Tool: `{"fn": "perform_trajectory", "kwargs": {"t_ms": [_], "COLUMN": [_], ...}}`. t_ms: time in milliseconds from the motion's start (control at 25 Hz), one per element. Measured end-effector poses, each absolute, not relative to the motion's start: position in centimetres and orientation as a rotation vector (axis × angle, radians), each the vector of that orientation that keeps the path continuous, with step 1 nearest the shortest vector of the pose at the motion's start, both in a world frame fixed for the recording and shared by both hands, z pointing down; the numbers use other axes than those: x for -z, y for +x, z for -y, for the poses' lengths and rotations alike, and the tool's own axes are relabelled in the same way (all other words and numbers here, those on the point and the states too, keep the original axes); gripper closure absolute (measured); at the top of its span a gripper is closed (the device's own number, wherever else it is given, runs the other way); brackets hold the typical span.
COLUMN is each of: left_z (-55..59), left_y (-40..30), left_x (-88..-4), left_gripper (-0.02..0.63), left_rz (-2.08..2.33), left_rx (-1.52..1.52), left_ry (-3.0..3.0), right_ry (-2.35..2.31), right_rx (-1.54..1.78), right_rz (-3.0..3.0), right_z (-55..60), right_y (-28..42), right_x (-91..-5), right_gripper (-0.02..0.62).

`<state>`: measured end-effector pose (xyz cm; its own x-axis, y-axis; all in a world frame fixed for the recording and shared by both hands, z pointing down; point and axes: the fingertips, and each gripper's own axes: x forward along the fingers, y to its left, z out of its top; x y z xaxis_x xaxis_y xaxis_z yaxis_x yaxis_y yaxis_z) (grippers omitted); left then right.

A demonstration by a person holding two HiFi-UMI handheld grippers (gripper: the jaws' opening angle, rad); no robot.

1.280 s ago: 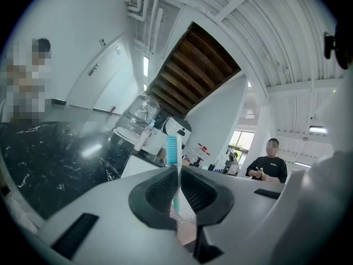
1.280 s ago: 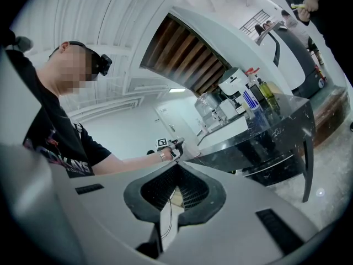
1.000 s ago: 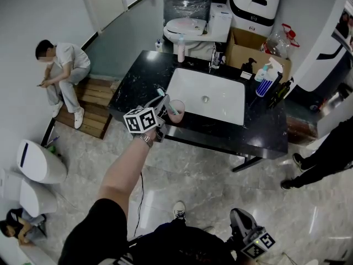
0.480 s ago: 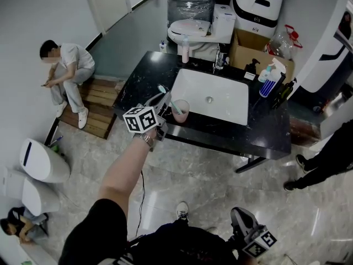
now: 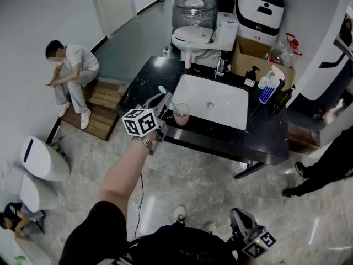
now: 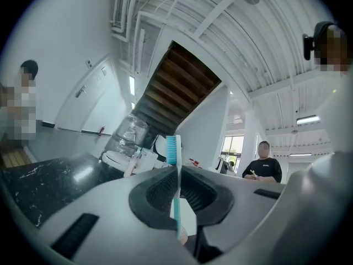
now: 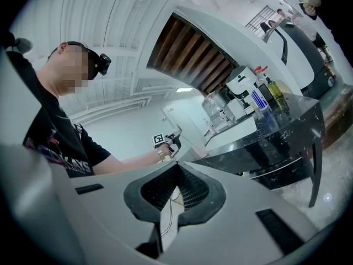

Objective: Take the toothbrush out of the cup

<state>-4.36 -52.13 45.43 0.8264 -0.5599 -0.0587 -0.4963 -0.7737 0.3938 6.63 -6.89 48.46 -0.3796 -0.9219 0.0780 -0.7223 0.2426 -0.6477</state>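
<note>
A pink cup (image 5: 181,114) stands on the black counter (image 5: 265,131), just left of the white sink (image 5: 210,100). A light-blue toothbrush (image 5: 168,99) slants up and to the left out of it, bristle head uppermost. My left gripper (image 5: 164,99) is shut on the handle above the cup's rim. In the left gripper view the toothbrush (image 6: 172,153) stands upright, pinched between the jaws of the left gripper (image 6: 177,173). My right gripper (image 5: 237,215) hangs low by my body, away from the counter. In its own view the right gripper (image 7: 175,173) is shut on nothing.
A blue spray bottle (image 5: 267,87) and dark bottles stand at the counter's right rear, and a pink bottle (image 5: 188,55) at the back. Behind are a toilet (image 5: 193,36) and a cardboard box (image 5: 259,59). A person (image 5: 69,70) sits at left; another stands at right (image 5: 325,164).
The head view has drifted, so the counter sits slightly lower right. My left gripper has stayed shut on the toothbrush and edged up a little relative to the cup.
</note>
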Motion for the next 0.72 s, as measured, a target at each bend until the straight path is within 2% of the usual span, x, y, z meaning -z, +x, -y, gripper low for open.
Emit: {"fn": "perform_trajectory", "kwargs": {"t_ms": [720], "left_z": [42.3], "left_y": [-6.3], "left_x": [-39.3], "left_gripper": [0.581], "left_rz": [0.849], "left_rx": [0.376], "left_ry": [2.672], "right_ry": [-1.322], "right_rx": [0.843], "right_rz": [-2.382], "right_z": [5.4], "right_y": [8.2], "right_x": [-46.7], "right_gripper": [0.584]}}
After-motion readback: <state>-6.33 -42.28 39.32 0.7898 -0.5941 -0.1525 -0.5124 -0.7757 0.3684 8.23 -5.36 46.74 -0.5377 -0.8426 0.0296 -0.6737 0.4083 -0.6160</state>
